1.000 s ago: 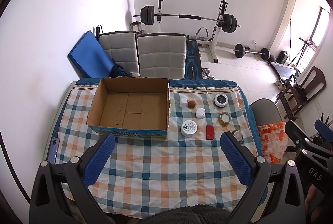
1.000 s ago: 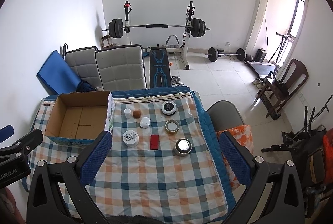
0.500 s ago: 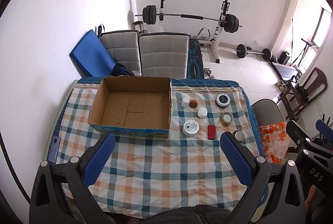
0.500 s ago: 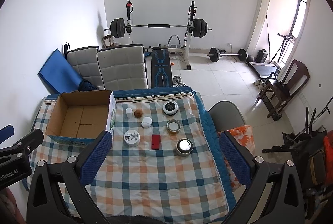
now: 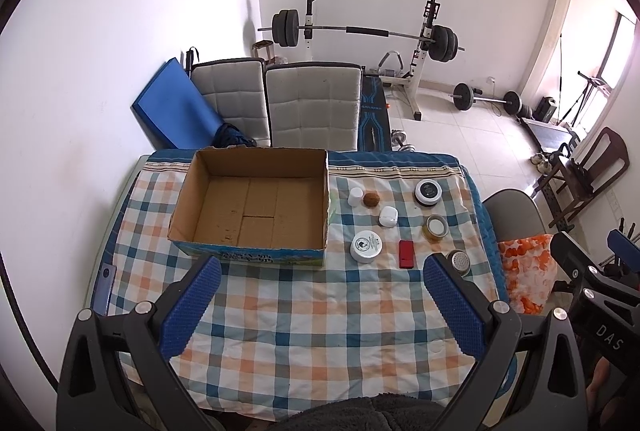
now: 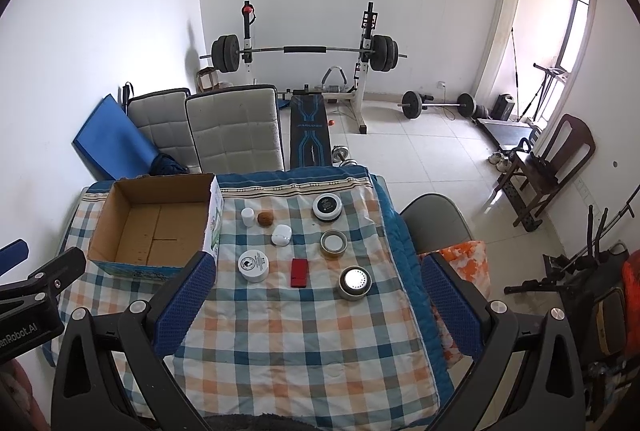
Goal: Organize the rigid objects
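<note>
An empty cardboard box [image 5: 256, 207] [image 6: 154, 227] stands on the left of the checked tablecloth [image 5: 304, 315]. To its right lie several small items: a white round tin [image 5: 365, 246] [image 6: 253, 265], a red flat case [image 5: 406, 253] [image 6: 299, 272], a white pod [image 5: 388, 216], a brown ball [image 5: 371, 198], a small white cap [image 5: 355, 196], a black-lidded jar [image 5: 428, 192] [image 6: 327, 207], an amber jar [image 5: 435, 227] and a silver-lidded jar [image 6: 354, 282]. My left gripper [image 5: 320, 307] and right gripper [image 6: 316, 307] are both open and empty, high above the table's near side.
Two grey padded chairs [image 5: 312, 107] stand behind the table, a blue mat [image 5: 176, 107] leans on the wall, and a grey chair with an orange cloth [image 6: 464, 255] is at the right. A barbell rack [image 6: 304, 51] stands at the back.
Both grippers have drifted slightly back and up, so the table sits a little lower and farther in each view. Nothing on the table has moved.
</note>
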{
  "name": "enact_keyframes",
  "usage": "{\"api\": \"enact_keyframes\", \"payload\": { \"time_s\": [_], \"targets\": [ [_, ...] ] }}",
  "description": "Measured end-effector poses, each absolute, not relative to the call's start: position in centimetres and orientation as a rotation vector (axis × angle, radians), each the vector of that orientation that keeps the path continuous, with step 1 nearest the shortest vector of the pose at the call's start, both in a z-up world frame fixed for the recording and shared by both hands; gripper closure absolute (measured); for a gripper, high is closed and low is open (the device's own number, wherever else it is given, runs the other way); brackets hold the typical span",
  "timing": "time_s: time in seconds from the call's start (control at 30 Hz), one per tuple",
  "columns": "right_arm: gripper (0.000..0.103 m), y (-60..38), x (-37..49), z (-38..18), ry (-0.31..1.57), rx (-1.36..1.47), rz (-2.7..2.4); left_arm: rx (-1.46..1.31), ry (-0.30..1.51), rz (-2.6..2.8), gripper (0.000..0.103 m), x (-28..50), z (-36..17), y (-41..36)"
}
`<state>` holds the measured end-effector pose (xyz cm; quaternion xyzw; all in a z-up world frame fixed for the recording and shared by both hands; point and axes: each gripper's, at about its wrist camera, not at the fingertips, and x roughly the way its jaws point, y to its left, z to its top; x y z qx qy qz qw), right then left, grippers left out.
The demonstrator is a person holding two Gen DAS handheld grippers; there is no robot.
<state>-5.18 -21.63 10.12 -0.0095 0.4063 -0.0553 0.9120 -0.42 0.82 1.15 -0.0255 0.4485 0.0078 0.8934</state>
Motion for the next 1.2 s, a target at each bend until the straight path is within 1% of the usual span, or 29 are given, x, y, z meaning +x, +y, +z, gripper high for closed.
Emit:
{"api": "enact_keyframes", "payload": {
  "time_s": [0.6,0.8,0.93,1.03,1.2],
  "targets": [
    [0.0,-21.6,-5.2,10.1,0.838,-0.021,-0.116,-0.052,0.936,0.014,0.0,-0.4,1.1,1.0],
    [0.0,-22.7,-4.2,9.2,0.874,0.001,-0.127,-0.039,0.966,0.0,0.0,0.6,0.5,0.8],
    [0.0,-25.7,-1.1,6.7,0.958,0.056,-0.151,-0.025,1.01,-0.018,0.0,4.1,-1.1,-1.0],
    [0.0,-28.1,1.8,3.6,1.047,0.085,-0.18,0.0,1.06,-0.027,0.0,7.4,-3.2,-2.5],
    [0.0,-31.7,7.2,-3.9,1.206,0.116,-0.209,0.045,1.198,-0.078,0.0,14.1,-9.3,-6.0]
  ]
}}
